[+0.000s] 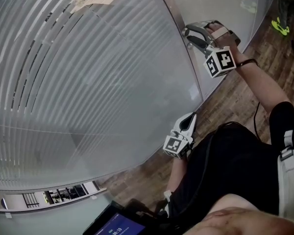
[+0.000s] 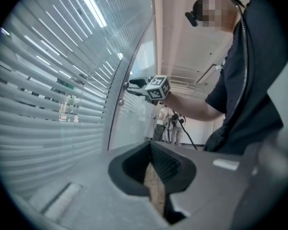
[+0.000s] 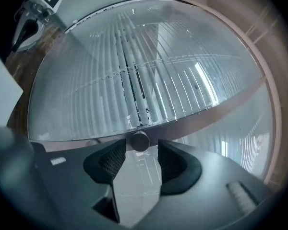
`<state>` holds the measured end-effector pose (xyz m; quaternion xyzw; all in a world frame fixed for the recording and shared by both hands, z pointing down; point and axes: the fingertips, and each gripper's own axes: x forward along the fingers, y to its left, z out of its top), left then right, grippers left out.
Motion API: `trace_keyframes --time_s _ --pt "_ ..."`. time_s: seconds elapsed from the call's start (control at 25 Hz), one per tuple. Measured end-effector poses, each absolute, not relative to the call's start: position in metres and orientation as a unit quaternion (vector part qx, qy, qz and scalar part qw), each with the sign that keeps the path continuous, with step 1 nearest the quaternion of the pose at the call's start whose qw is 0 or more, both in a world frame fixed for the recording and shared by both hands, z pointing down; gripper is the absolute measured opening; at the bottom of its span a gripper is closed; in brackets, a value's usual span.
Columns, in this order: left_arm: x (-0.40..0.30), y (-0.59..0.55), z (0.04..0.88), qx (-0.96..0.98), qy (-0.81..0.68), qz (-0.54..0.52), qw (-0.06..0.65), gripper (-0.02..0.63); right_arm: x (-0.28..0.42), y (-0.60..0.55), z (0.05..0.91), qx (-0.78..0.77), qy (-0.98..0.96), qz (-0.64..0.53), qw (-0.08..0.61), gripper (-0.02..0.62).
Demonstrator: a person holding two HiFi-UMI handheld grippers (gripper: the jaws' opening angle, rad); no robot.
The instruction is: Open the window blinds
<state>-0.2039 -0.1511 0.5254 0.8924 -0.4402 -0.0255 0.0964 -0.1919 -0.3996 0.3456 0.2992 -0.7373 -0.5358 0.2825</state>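
Closest in, the left gripper (image 1: 192,116) hangs low by the person's black-clad side, well below the small round grey metal knob (image 3: 140,141). Its fingers are pressed together with nothing between them, and only the brown wooden plank floor (image 1: 225,94) shows past them.

Up at the knob now: the right gripper (image 3: 140,151) is level with it, its black ribbed fingers (image 3: 105,162) spread wide, one on each side, and the knob sits right between the tips. From this angle the pads look just clear of it, though the gap is slim and I can't swear to it.

The knob stands out from the pale window frame (image 3: 216,110). Just beyond the knob, behind the clear glass pane (image 1: 152,82), hang the white slatted window blinds (image 1: 63,87). They stretch away from the knob across the whole pane, slats lying close with thin dark gaps here and there. Farther off past the knob, a few people (image 2: 169,123) stand in a bright room.
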Motion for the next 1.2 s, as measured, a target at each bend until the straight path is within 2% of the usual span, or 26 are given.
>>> trace_keyframes --time_s 0.28,0.32,0.36,0.68,1.2 --pt "-0.206 -0.154 0.525 0.891 -0.444 -0.024 0.094 -0.002 -0.198 -0.400 0.348 0.289 -0.726 -0.555 0.286 0.190" --pt "-0.206 -0.154 0.525 0.891 -0.444 -0.024 0.094 -0.002 -0.199 -0.400 0.348 0.289 -0.724 -0.557 0.287 0.177" --pt "-0.207 -0.153 0.525 0.890 -0.445 -0.024 0.095 -0.002 -0.200 -0.401 0.349 0.288 -0.722 -0.559 0.290 0.129" --pt "-0.210 -0.152 0.527 0.890 -0.445 -0.020 0.097 -0.002 -0.200 -0.401 0.348 0.297 -0.726 -0.551 0.286 0.127" --pt "-0.210 -0.149 0.529 0.891 -0.443 -0.023 0.102 -0.002 -0.196 -0.406 0.337 0.344 -0.894 -0.236 0.164 0.129"
